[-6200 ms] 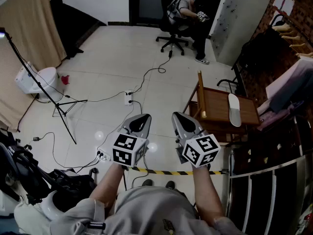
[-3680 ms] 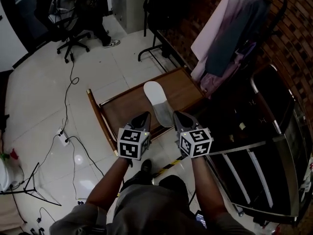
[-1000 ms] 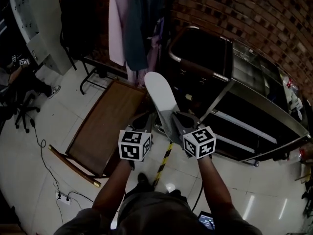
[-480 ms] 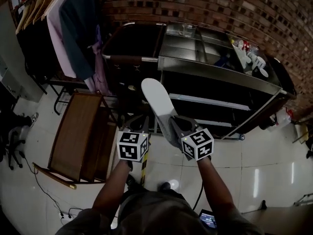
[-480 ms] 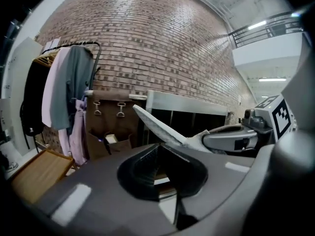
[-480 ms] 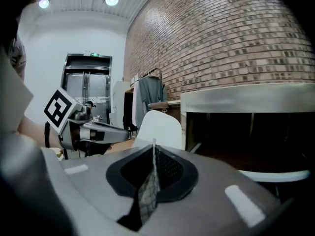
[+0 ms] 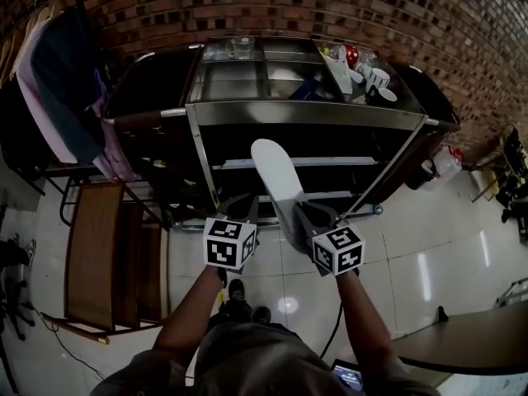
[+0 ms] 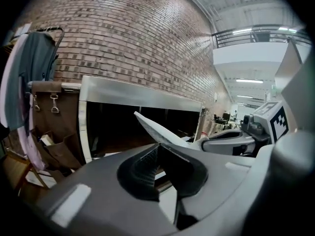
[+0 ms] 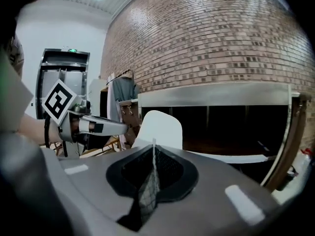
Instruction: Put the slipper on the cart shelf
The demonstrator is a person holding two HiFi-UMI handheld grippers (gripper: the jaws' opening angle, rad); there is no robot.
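Observation:
A white slipper [image 7: 276,176] hangs in the air, its heel end clamped in my right gripper [image 7: 301,214], which is shut on it. Its toe points at the steel cart [image 7: 305,112], toward the dark opening above a lower shelf [image 7: 330,162]. In the right gripper view the slipper [image 9: 160,127] rises from the jaws of that gripper [image 9: 153,151] in front of the cart's rim [image 9: 211,95]. My left gripper [image 7: 239,207] hovers just left of the slipper, shut and holding nothing. From the left gripper view, the slipper [image 8: 157,132] juts past that gripper [image 8: 158,154].
Cups and small items [image 7: 363,68] stand on the cart's top at the right. A rack of hanging clothes [image 7: 49,81] and a brown wooden bench [image 7: 91,254] are at the left. A brown bag [image 8: 49,117] hangs beside the cart. A dark tabletop corner [image 7: 478,345] shows bottom right.
The person has turned from the wooden bench to face the cart, carrying the slipper in the right gripper. The cart now lies straight ahead and the bench has slid to the left.

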